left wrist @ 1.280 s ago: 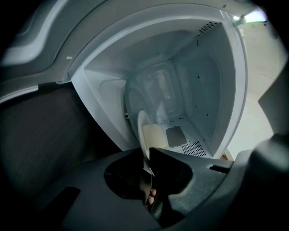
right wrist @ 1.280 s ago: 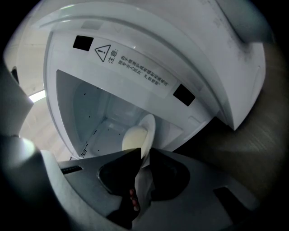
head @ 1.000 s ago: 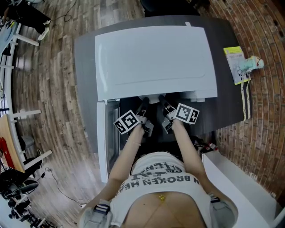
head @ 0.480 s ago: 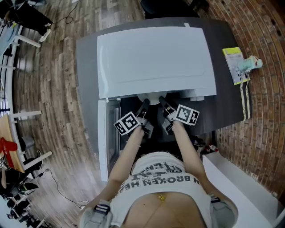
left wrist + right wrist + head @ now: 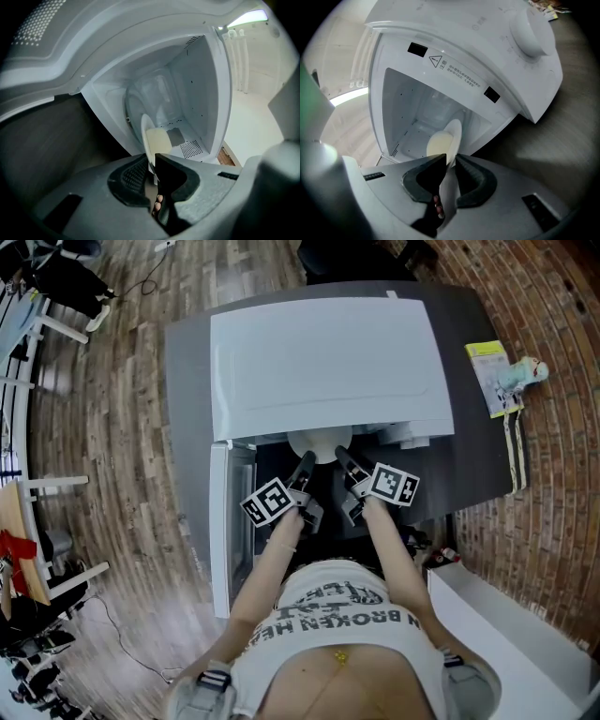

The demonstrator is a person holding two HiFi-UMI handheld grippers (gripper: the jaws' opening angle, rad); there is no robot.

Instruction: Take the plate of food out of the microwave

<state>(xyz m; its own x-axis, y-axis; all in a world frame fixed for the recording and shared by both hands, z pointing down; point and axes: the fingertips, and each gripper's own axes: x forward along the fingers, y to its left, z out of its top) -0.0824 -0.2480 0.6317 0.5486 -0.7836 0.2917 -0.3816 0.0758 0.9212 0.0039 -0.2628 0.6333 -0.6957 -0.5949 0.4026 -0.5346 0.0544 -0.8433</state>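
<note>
A white plate (image 5: 319, 443) with a pale yellow piece of food pokes out from the front of the white microwave (image 5: 328, 362). My left gripper (image 5: 305, 465) is shut on the plate's near rim, and my right gripper (image 5: 341, 461) is shut on the rim beside it. In the left gripper view the plate (image 5: 148, 136) stands edge-on with the food (image 5: 160, 140) on it, its rim pinched at the left gripper (image 5: 152, 164), the open cavity (image 5: 187, 93) behind. In the right gripper view the plate (image 5: 453, 132) and food (image 5: 438, 144) sit at the cavity mouth, rim between the right gripper (image 5: 450, 161) pads.
The microwave door (image 5: 221, 521) hangs open at the left, by my left arm. The microwave stands on a dark table (image 5: 183, 381). A yellow packet (image 5: 492, 376) lies at the table's right edge. A white box (image 5: 511, 634) stands at the lower right. The microwave's dial (image 5: 532, 33) shows in the right gripper view.
The plate has come farther out of the microwave, and more of its rim shows below the top's front edge. Both grippers keep their hold on it.
</note>
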